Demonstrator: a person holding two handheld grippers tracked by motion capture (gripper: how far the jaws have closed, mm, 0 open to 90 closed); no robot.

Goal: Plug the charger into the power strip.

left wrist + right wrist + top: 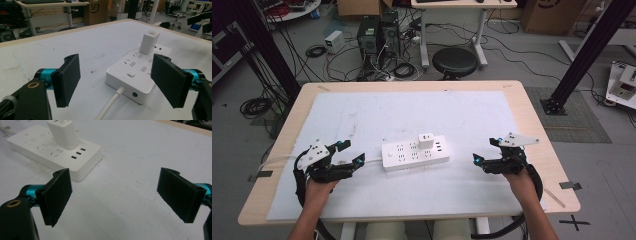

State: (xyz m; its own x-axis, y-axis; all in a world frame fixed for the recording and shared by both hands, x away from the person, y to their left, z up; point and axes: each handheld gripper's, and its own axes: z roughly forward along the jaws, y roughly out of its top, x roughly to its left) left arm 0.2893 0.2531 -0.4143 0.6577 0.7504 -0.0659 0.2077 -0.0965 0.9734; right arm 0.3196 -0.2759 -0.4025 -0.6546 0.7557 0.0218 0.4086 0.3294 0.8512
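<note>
Counter point(532, 120): light wood, most of its top covered by a white sheet point(362, 115). White power strip point(414, 155) lies flat near the centre of the counter, slightly toward the near edge, its cable point(373, 161) leaving the left end. White charger block point(426, 140) is plugged upright into the strip's far side, toward its right end. Left tool point(353, 152), near the left edge: jaws spread wide, empty, close to the strip's cable end. Right tool point(488, 150), toward the right edge: jaws spread wide, empty, apart from the strip.
</note>
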